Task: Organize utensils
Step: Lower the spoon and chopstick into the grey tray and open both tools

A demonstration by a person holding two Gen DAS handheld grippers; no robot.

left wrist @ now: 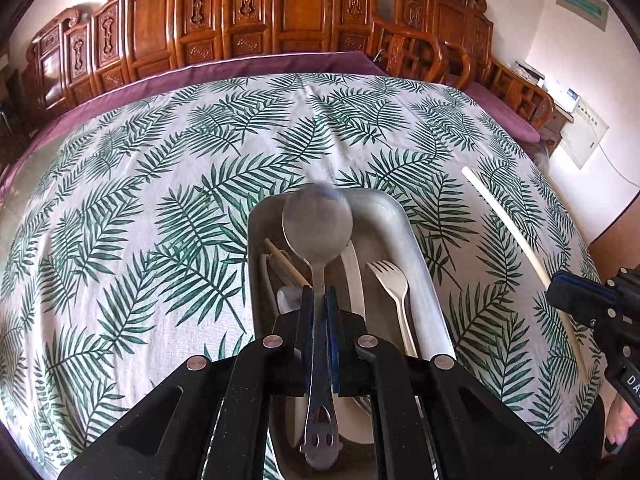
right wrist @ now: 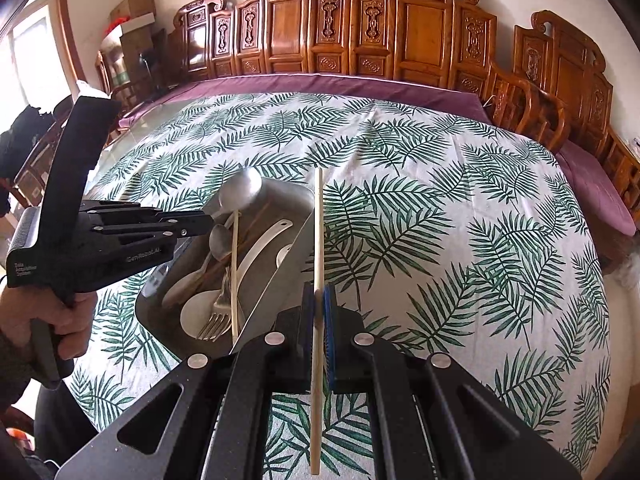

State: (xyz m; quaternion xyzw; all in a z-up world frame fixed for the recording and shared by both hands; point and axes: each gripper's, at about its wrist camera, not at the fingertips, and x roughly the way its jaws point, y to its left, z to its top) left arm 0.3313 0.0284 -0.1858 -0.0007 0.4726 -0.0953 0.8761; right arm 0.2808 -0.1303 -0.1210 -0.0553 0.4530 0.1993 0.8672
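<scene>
We see a table under a leaf-print cloth (left wrist: pixel 160 200), a purple cloth (right wrist: pixel 320 84) at its far edge, carved wooden chairs (right wrist: pixel 416 28) ranged behind, and cardboard boxes (right wrist: pixel 134 12) stacked far left.

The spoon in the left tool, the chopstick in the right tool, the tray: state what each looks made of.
Spoon: likely stainless steel, brushed grey with a soft sheen and a pierced handle end.
Chopstick: pale cream and matte; plastic or light wood, which one cannot be told.
Tray: metal, probably steel or aluminium, with dull silvery walls reflecting light.
</scene>
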